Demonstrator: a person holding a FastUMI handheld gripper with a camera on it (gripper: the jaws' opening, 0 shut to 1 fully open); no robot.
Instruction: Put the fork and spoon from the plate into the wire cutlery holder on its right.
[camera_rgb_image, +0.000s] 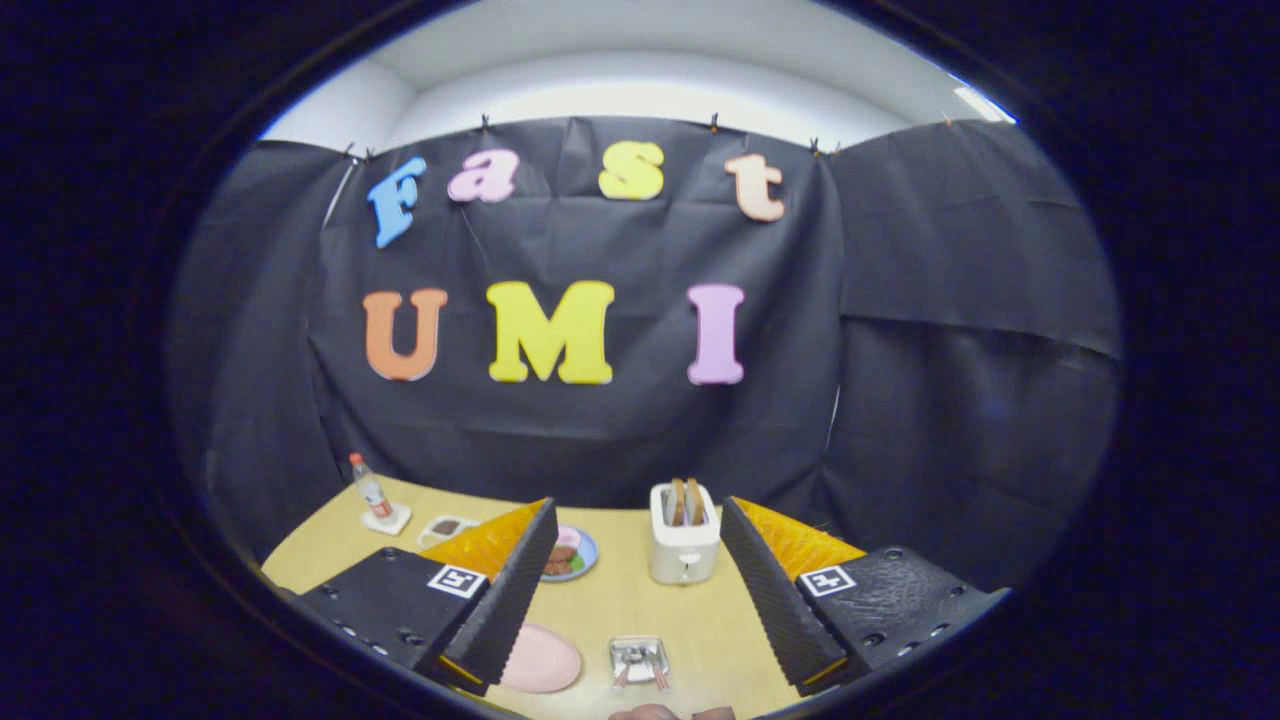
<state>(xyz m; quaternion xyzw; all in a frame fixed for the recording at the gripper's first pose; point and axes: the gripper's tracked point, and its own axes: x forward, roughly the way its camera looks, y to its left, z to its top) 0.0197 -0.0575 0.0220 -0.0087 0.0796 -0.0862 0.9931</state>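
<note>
We see the gripper (638, 590) held above the table (700, 620), its two fingers spread wide apart with nothing between them that they touch. The jaws grip no object; the gap between them looks down onto the bare wooden surface.

Between the fingers and near the table's front edge we see the wire cutlery holder (639, 660), a small metal basket with what appear to be utensil handles lying in it; we cannot tell which utensils these are. Just beside it, to its left and partly hidden behind the left finger, lies the pink plate (545, 660). We cannot make out a fork or a spoon on the part of the plate that shows.

At the front edge, just below the holder, a small part of a hand (670, 712) shows.

Beyond the fingers, toward the middle of the table, stands a white toaster (684, 550) with two slices of bread (686, 500) upright in its slots. To its left, partly behind the left finger, sits a blue-rimmed dish (575, 555) carrying food.

Further left, near the table's far left corner, a small flat tray (447, 527) lies beside a bottle (372, 490) with a red cap, which stands upright on a white coaster (388, 520).

Black cloth closes off the booth behind the table's far edge.
</note>
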